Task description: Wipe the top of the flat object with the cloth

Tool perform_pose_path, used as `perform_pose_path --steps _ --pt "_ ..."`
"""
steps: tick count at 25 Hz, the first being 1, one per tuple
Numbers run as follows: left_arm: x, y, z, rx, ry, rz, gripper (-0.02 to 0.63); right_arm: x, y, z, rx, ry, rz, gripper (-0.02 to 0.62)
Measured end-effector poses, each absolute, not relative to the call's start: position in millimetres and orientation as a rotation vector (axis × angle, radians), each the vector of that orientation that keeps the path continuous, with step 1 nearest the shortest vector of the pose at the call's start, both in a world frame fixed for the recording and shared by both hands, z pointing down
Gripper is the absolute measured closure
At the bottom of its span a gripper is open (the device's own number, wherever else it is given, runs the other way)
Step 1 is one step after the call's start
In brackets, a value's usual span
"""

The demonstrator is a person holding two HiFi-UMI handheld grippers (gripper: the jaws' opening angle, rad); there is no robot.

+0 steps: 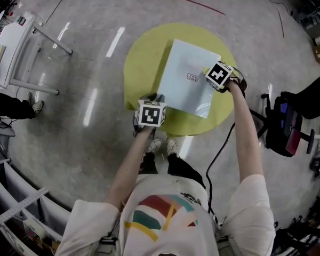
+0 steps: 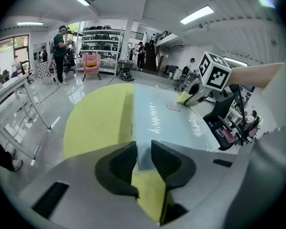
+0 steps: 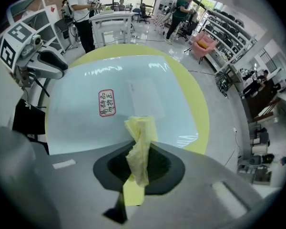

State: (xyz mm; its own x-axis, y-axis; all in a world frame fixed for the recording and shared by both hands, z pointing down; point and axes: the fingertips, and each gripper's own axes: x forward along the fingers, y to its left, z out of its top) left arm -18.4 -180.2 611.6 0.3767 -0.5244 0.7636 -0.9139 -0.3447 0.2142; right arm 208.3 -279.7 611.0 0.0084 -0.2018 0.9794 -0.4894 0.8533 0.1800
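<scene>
A pale blue flat panel (image 1: 184,92) with a small red label (image 1: 192,77) lies on a round yellow table (image 1: 144,63). My left gripper (image 1: 151,113) is at the panel's near left corner. In the left gripper view its jaws (image 2: 143,149) are closed on the edge of the panel (image 2: 167,118). My right gripper (image 1: 220,74) is at the panel's right edge. In the right gripper view it (image 3: 142,149) is shut on a crumpled yellow cloth (image 3: 140,137), whose free end rests on the panel (image 3: 124,89) just short of the label (image 3: 107,102).
A black office chair (image 1: 288,121) stands close on the right, and a white table (image 1: 16,41) on the left. A cable (image 1: 218,148) hangs from the right gripper. Several people, shelves and a pink armchair (image 2: 90,61) are farther off.
</scene>
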Motion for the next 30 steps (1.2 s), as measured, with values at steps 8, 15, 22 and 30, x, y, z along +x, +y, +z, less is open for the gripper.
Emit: perform_pose_path --steps 8,15,22,30 --pt "-16.4 -179.7 611.5 2.021 -1.223 0.791 0.502 194.4 -235.6 613.8 0.506 -1.605 0.289 0.569" --pt "-18.3 -185.3 605.4 2.037 -1.221 0.806 0.502 182.5 -213.4 611.2 0.490 -1.635 0.309 0.569" --pt "-18.6 -182.9 608.8 2.030 -1.208 0.811 0.502 177.8 -178.7 610.7 0.466 -1.610 0.301 0.569" --pt "-17.1 -182.9 611.9 2.017 -1.199 0.796 0.502 161.4 -126.3 612.4 0.427 -1.645 0.317 0.569"
